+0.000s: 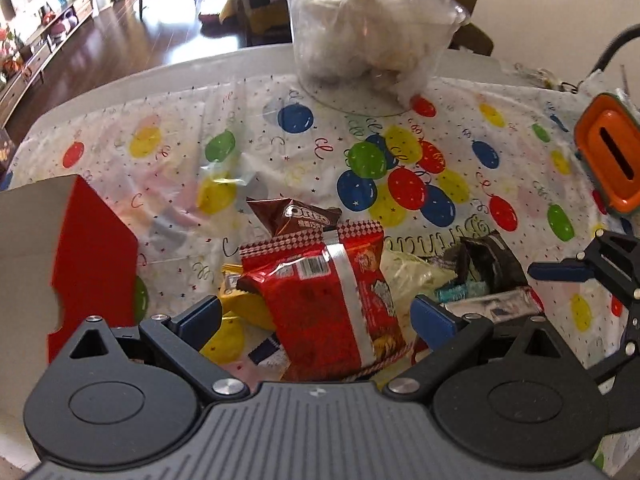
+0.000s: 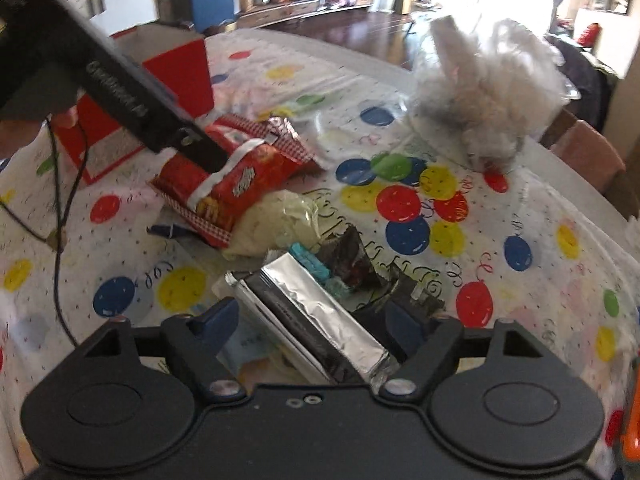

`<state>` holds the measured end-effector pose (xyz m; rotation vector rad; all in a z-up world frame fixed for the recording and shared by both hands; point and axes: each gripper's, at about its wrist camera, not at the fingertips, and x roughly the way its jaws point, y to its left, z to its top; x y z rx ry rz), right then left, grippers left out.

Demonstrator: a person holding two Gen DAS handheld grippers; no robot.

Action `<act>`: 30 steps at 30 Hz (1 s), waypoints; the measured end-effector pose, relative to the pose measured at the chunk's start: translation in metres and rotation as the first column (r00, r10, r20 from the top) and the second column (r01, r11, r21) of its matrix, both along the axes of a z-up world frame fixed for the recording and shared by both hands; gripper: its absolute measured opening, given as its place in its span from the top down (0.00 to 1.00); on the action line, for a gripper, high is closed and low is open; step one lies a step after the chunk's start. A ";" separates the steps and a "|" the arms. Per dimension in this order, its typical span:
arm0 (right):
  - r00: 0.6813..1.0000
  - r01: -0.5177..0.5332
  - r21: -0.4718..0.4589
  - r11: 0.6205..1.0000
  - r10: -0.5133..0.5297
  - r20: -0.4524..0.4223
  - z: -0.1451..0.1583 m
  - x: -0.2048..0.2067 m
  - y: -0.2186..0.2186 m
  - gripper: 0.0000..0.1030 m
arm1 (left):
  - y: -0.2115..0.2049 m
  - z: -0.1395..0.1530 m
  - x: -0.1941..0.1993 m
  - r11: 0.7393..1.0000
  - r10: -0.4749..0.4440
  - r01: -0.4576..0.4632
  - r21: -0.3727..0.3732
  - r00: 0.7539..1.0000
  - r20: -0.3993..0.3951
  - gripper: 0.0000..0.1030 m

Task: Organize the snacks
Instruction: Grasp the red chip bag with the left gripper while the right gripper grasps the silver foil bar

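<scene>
Red snack bag (image 1: pixel 320 300) between spread left claw (image 1: pixel 316 316) jaws, untouched; right claw (image 2: pixel 312 322) wide apart over foil packet (image 2: pixel 316 320), no grip

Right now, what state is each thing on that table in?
Red snack bag: sealed, lying between the open left gripper fingers.
Silver packet: sealed, lying between the open right gripper fingers.
Red box: open.
Clear tub: lidless, stuffed with white wrapping.

A balloon-print tablecloth (image 1: pixel 248 128) carries a clear tub (image 1: pixel 372 40), perhaps stuffed with plastic bags.
</scene>
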<state>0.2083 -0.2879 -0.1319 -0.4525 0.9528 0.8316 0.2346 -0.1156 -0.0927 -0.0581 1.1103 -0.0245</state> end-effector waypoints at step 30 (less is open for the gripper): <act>0.992 -0.040 0.047 0.998 0.046 -0.120 -0.022 0.006 -0.007 0.57 | -0.005 -0.038 0.034 0.995 0.070 -0.079 -0.060 0.988 -0.140 0.24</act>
